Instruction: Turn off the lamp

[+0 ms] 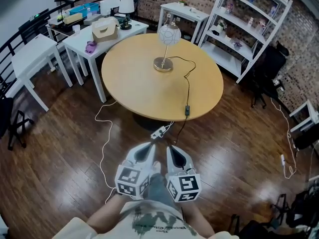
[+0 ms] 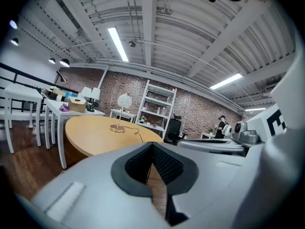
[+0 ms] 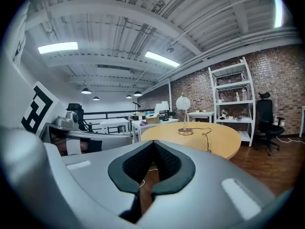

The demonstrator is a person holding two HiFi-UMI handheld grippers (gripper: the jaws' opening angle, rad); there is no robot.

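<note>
The lamp [image 1: 169, 35] has a pale globe shade on a thin stem and a brass base [image 1: 163, 64]; it stands upright on the far half of the round wooden table [image 1: 129, 86]. Its black cord runs to an inline switch [image 1: 187, 110] near the table's front edge. Both grippers hang side by side over the floor, short of the table. My left gripper [image 1: 151, 145] is shut with nothing in it, and so is my right gripper [image 1: 168, 147]. The left gripper view shows the lamp [image 2: 124, 100] far beyond the shut jaws [image 2: 152, 146]. In the right gripper view the lamp [image 3: 183, 103] is also far off.
A white power strip [image 1: 158, 132] and a white cable [image 1: 103, 143] lie on the wooden floor below the table's front edge. White side tables [image 1: 84, 41] with a tissue box and small lamps stand at the left. A white shelf unit [image 1: 249, 24] stands at the back right.
</note>
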